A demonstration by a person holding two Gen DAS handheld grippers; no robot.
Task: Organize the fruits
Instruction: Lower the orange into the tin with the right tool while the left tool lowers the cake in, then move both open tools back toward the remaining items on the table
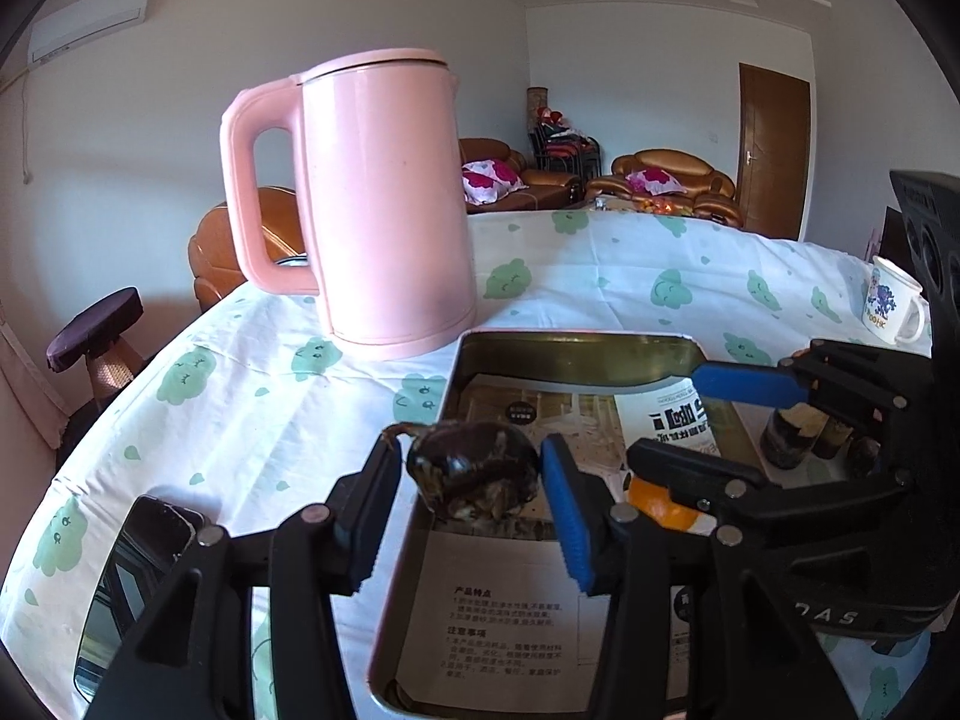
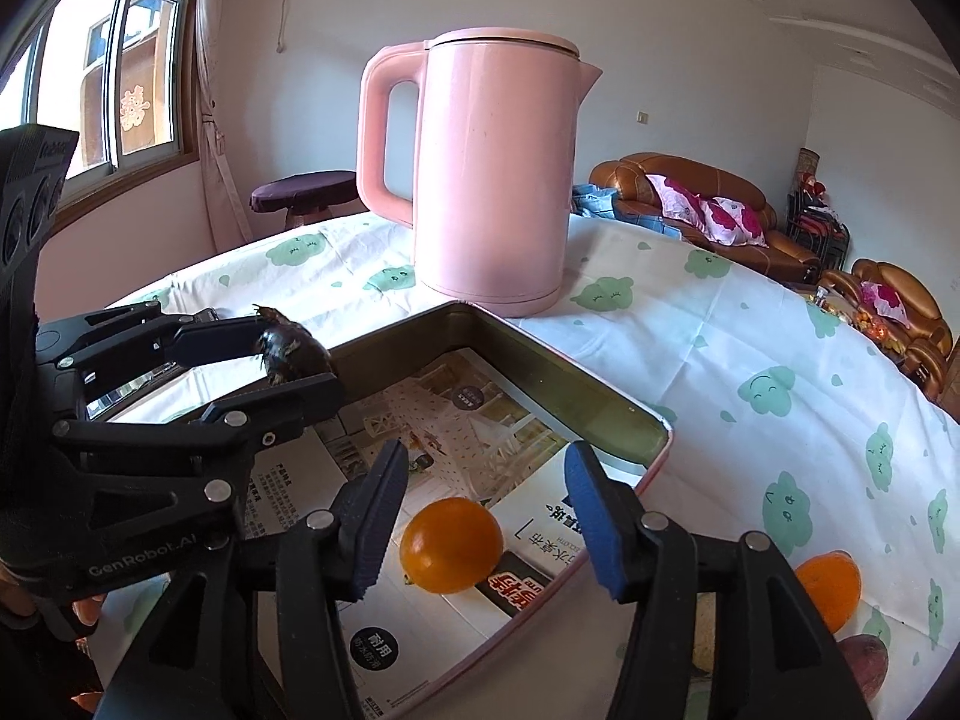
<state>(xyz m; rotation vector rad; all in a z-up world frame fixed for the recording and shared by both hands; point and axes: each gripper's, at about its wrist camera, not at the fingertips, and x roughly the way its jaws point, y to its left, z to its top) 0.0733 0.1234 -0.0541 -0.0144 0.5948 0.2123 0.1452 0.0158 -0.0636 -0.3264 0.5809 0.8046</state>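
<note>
My left gripper [image 1: 471, 480] is shut on a dark, shrivelled fruit with a stem [image 1: 474, 468] and holds it above the near left part of a paper-lined metal tray [image 1: 576, 354]. The right wrist view shows the same fruit [image 2: 294, 351] in the left gripper [image 2: 282, 360] over the tray's left side. My right gripper [image 2: 480, 519] is open above an orange [image 2: 451, 544] lying in the tray [image 2: 576, 396], fingers on either side without touching. The orange also shows in the left wrist view [image 1: 663, 507] under the right gripper [image 1: 672, 414].
A pink kettle [image 1: 384, 204] stands just behind the tray on the cloud-print tablecloth. A phone [image 1: 138, 576] lies at the left. A white mug [image 1: 891, 303] stands far right. Another orange [image 2: 831, 591], a purplish fruit [image 2: 864, 660] and dark cut fruit pieces [image 1: 798, 432] lie right of the tray.
</note>
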